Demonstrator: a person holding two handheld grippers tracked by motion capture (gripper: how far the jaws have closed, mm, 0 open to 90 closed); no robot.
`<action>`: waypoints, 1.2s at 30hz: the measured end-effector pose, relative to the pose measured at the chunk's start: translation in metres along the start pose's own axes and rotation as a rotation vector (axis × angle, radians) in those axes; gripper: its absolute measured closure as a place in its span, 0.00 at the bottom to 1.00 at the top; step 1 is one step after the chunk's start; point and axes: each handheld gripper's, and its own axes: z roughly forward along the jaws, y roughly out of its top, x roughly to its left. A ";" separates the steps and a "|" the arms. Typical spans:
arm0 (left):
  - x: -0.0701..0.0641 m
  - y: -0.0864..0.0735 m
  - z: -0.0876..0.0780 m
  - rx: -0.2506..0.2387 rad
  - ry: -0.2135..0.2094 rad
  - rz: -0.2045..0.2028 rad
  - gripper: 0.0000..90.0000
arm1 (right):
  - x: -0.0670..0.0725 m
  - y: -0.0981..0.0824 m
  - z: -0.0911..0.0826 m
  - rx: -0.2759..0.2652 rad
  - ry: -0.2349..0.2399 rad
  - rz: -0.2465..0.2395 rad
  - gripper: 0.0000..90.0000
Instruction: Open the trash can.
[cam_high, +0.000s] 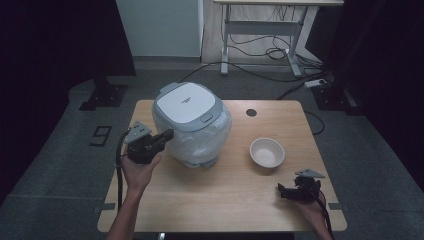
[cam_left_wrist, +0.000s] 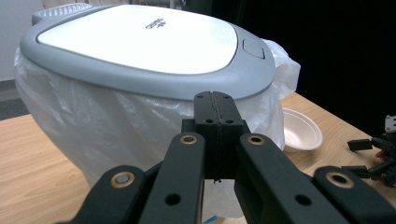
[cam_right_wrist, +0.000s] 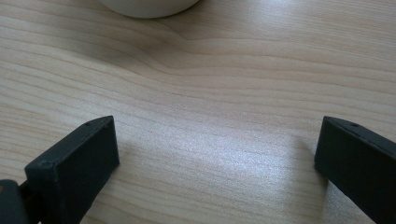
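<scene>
One table (cam_high: 220, 200), light wood, the largest item I have in view; its near edge is cut off at the bottom of the high view, and one dark round hole (cam_high: 251, 112) sits near its far edge.

One rice cooker (cam_high: 192, 124), white with a grey-rimmed lid, standing on the left half of the table. Its body is wrapped in thin clear plastic (cam_left_wrist: 116, 126), so I cannot make out the body surface beneath. One lid button (cam_left_wrist: 253, 48) shows at the front of the rim. The small lettering on the lid is too fine for me to read.

One bowl (cam_high: 267, 152), pale and empty, on the right half of the table, well apart from the cooker. In the right gripper view I see its lower edge (cam_right_wrist: 147, 7) and the rest is cut off at the top.

Two grippers. My left gripper (cam_high: 167, 135) is beside the cooker's left flank, level with the plastic-wrapped body just under the lid rim; its jaws are pressed flat together with nothing between them. Whether the tips touch the plastic I cannot tell.

My right gripper (cam_high: 281, 189) rests low over the table's near right corner, near the bowl, jaws spread wide over bare wood, grasping nothing.

Two hands: left hand (cam_high: 139, 167), and right hand (cam_high: 310, 207), partly cut off at the frame edge.
</scene>
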 end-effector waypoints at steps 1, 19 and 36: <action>0.000 0.000 0.000 0.000 0.000 0.000 1.00 | 0.000 0.000 0.000 0.000 0.000 0.000 0.00; -0.010 0.017 0.018 0.009 -0.017 0.020 1.00 | 0.000 0.000 0.000 0.001 0.001 0.001 0.00; -0.019 0.030 0.033 0.022 -0.033 0.036 1.00 | 0.000 0.000 0.000 0.001 0.000 0.001 0.00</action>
